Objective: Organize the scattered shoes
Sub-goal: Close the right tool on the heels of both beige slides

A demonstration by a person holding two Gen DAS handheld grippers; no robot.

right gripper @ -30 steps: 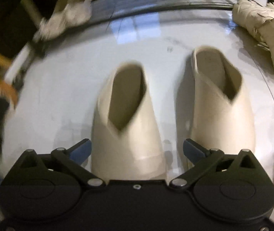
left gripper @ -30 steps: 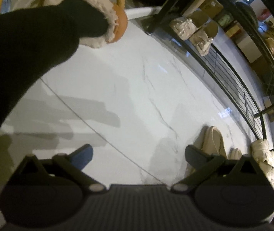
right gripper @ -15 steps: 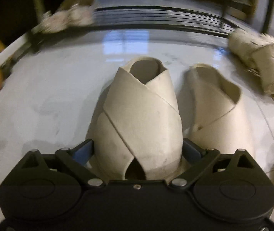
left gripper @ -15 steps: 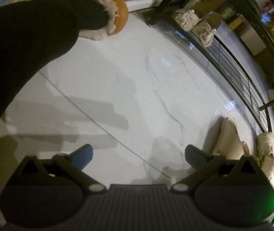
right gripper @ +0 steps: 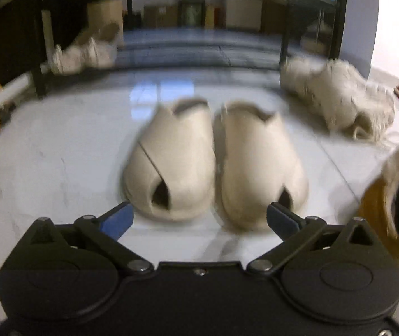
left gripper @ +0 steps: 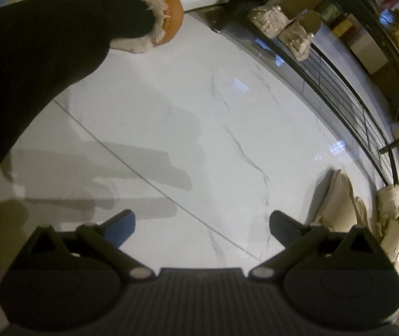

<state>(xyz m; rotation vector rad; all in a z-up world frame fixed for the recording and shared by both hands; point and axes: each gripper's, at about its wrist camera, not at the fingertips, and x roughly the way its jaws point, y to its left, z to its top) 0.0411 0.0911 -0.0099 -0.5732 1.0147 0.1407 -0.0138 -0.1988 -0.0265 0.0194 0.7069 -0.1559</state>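
On the white marble floor (right gripper: 59, 151), just ahead of your right gripper (right gripper: 198, 219), two cream slip-on shoes sit side by side with toes toward you: the left cream shoe (right gripper: 171, 165) and the right cream shoe (right gripper: 258, 168), their inner edges touching or nearly so. Your right gripper's fingers (right gripper: 116, 219) are spread wide and hold nothing; both shoe toes lie just beyond the fingertips, apart from them. The right wrist view is motion-blurred, so finer detail is lost.

Beyond the cream pair and to its right lies a shaggy white pair (right gripper: 336, 100) on the floor, well apart from it. Farther back than the cream pair stands the black shoe rack (right gripper: 283, 42), with a pale pair of slippers (right gripper: 87, 50) on its low shelf, off to the pair's left. Near the cream pair's right, at the frame edge, your own foot wears a fur-lined tan slipper (right gripper: 381, 196).

Your left gripper (left gripper: 202, 221) also has its fingers (left gripper: 121, 225) wide apart with nothing between them, hovering over bare floor. From that view the cream pair shows at the right, past the right fingertip, and your dark-clothed leg (left gripper: 31, 70) fills the upper left.
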